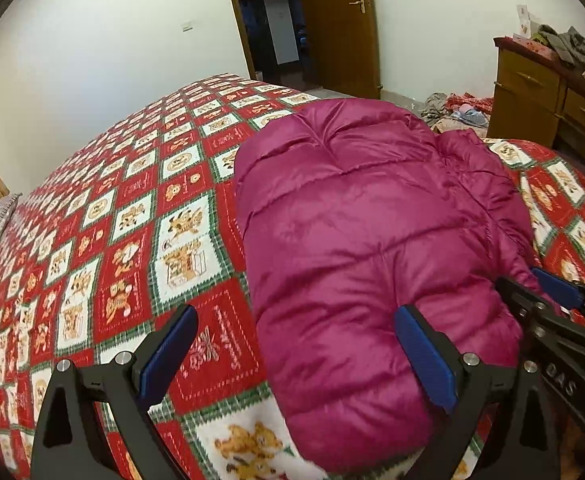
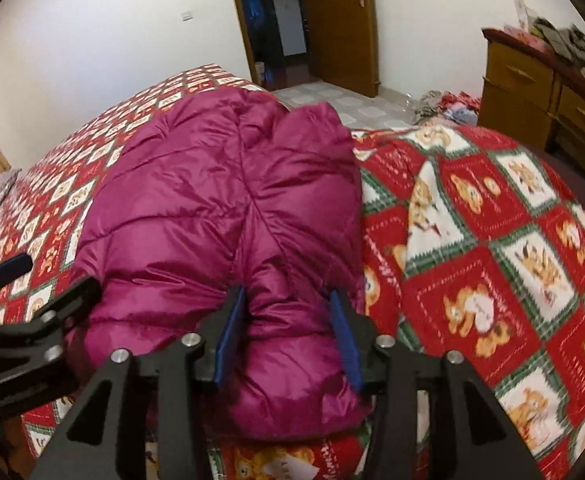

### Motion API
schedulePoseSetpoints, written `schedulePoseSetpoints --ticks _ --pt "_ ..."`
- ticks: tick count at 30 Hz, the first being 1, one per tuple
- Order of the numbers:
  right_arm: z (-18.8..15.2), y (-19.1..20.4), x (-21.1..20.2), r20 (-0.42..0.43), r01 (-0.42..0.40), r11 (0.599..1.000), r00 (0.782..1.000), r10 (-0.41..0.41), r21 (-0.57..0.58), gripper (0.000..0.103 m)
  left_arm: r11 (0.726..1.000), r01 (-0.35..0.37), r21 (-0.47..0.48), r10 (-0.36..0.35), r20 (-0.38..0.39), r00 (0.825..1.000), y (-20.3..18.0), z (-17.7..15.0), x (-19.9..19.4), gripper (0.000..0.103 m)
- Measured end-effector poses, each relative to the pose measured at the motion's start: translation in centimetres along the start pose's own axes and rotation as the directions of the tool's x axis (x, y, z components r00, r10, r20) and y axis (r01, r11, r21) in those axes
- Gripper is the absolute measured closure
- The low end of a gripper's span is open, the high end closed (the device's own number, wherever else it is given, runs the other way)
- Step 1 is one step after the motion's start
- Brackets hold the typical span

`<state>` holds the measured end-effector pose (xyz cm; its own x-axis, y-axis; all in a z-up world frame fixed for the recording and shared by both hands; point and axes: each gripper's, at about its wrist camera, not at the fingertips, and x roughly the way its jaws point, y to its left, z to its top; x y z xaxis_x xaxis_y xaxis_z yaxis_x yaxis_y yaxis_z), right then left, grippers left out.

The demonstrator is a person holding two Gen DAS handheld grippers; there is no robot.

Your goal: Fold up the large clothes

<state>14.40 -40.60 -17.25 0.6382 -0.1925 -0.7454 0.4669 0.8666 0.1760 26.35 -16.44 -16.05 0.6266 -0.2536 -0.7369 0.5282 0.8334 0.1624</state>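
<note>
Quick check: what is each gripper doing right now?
Left gripper: open, straddling the jacket's near left edge.
Right gripper: closed on a jacket fold.

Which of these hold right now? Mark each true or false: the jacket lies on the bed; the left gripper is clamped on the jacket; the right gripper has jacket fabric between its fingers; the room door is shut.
1. The magenta puffer jacket lies on the patterned bedspread. True.
2. The left gripper is clamped on the jacket. False: it is wide open, straddling the near edge.
3. The right gripper has jacket fabric between its fingers. True.
4. The wooden door is shut. False: it stands open.
</note>
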Motion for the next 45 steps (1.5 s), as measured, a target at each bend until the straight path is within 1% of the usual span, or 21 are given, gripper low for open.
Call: schedulePoseSetpoints --ticks 2,3,6,11,14,16,19,21,24,28,32,38,39,41,43,45 --pt "-0.3 -0.7 -0.3 -0.021 -0.013 0.999 1.0 0.014 0.036 0.04 1.0 0.009 -0.014 -0.009 -0.006 1.0 0.4 -0.7 -0.2 0.003" --pt "-0.6 -1.0 -0.5 -0.03 -0.018 0.998 0.999 0.02 0.052 0.038 1.0 0.014 -0.024 -0.015 -0.016 1.0 0.5 -1.0 -0.2 0.003" --pt "-1.6 -1.9 -1.4 -0.026 -0.048 0.995 0.998 0.05 0.089 0.037 0.998 0.041 -0.057 -0.043 -0.032 0.999 1.0 -2.2 -0.4 0.003" --pt "-2.9 -1.5 -3.1 -0.002 -0.026 0.997 1.0 0.026 0.07 0.037 0.998 0.047 -0.049 -0.049 -0.045 0.998 0.7 -3.4 -0.8 0.003" --pt "-3.1 -0.9 -3.7 0.002 -0.011 0.999 1.0 0.011 0.042 0.037 0.997 0.058 -0.047 -0.061 -0.065 0.996 0.5 -3.8 -1.0 0.003" --pt "-3.4 -0.5 -4.4 0.003 -0.009 1.0 1.0 0.009 0.015 0.037 0.994 0.082 -0.066 -0.088 -0.086 0.992 0.7 -4.3 -1.1 0.003" --pt "-4.1 -0.3 -5.2 0.002 -0.015 1.0 1.0 0.015 -0.019 0.037 0.988 0.121 -0.098 -0.133 -0.131 0.982 0.8 -5.8 -1.1 0.003" --pt "-5.0 0.0 -5.6 -0.014 -0.018 0.999 1.0 0.017 -0.047 0.037 0.984 0.137 -0.11 -0.153 -0.156 0.976 0.7 -6.9 -1.0 0.003" --pt "-6.3 0.8 -5.7 -0.03 -0.012 0.995 1.0 0.009 -0.095 0.037 0.987 0.124 -0.106 -0.141 -0.174 0.975 0.4 -8.4 -0.9 0.003" --pt "-8.4 1.0 -6.6 -0.045 -0.01 0.992 0.999 0.004 -0.123 0.037 0.985 0.116 -0.125 -0.134 -0.148 0.98 0.6 -10.0 -2.5 0.003" --pt "-10.3 1.1 -8.1 -0.052 -0.037 0.992 0.998 0.031 -0.117 0.037 0.989 0.096 -0.116 -0.108 -0.097 0.989 0.5 -11.0 -5.3 0.003" --pt "-11.6 1.1 -10.4 -0.046 -0.056 0.994 0.998 0.052 -0.091 0.037 0.989 0.068 -0.134 -0.073 -0.029 0.997 0.4 -12.9 -10.0 0.003" --pt "-11.8 1.1 -10.9 -0.049 -0.062 0.995 0.997 0.058 -0.082 0.037 0.989 0.066 -0.136 -0.07 -0.024 0.997 0.4 -13.0 -10.4 0.003" --pt "-12.0 1.2 -11.5 -0.058 -0.075 0.995 0.996 0.071 -0.067 0.03 0.987 0.056 -0.149 -0.061 -0.027 0.998 0.4 -13.5 -11.7 0.003" --pt "-12.3 1.2 -12.2 -0.063 -0.084 0.995 0.995 0.081 -0.052 0.025 0.985 0.058 -0.16 -0.065 -0.039 0.997 0.5 -13.8 -12.3 0.003" --pt "-12.7 1.4 -13.2 -0.058 -0.092 0.994 0.994 0.089 -0.052 0.025 0.985 0.054 -0.162 -0.062 -0.046 0.997 0.4 -14.1 -12.8 0.003"
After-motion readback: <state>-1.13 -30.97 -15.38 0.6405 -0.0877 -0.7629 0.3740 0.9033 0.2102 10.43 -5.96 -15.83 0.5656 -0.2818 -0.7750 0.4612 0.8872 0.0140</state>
